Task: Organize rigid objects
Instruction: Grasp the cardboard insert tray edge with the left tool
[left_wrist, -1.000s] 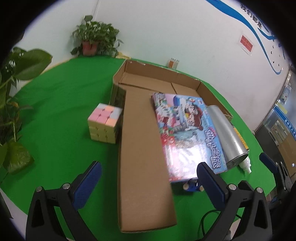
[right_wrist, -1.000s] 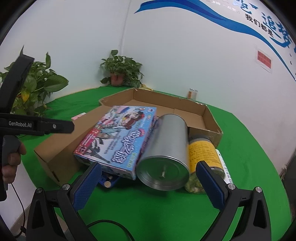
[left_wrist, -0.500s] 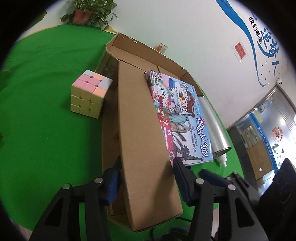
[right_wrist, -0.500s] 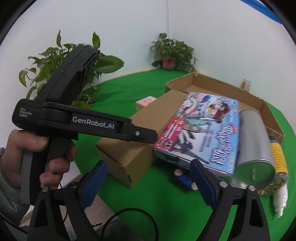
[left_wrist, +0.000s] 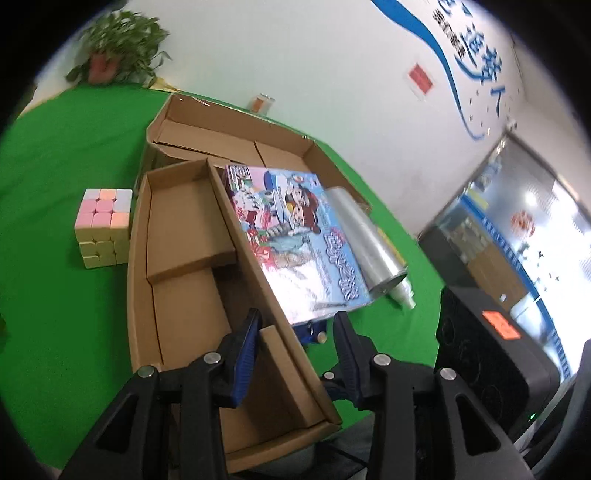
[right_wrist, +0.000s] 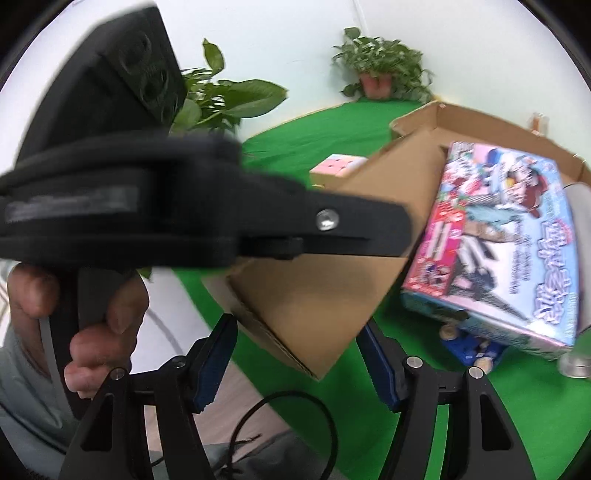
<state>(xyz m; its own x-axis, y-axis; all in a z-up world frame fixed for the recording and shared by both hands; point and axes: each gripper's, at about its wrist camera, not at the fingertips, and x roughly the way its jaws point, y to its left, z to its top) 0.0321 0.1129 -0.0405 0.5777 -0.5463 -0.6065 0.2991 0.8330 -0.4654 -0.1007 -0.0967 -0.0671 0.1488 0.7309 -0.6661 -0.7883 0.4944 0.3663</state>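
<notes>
The left gripper (left_wrist: 297, 334) straddles the near right wall of the open brown cardboard box (left_wrist: 177, 266); its jaws have just been closing, and whether the pads press the wall is unclear. The right gripper (right_wrist: 297, 354), also closing, brackets that box's near corner (right_wrist: 314, 295), apparently without touching. Beyond, on the green worktop (left_wrist: 55, 155), the colourful illustrated game box (left_wrist: 291, 236) leans against the box's right wall, the silver metal cylinder (left_wrist: 364, 240) just right of it. The pastel puzzle cube (left_wrist: 105, 227) stands by the left wall.
</notes>
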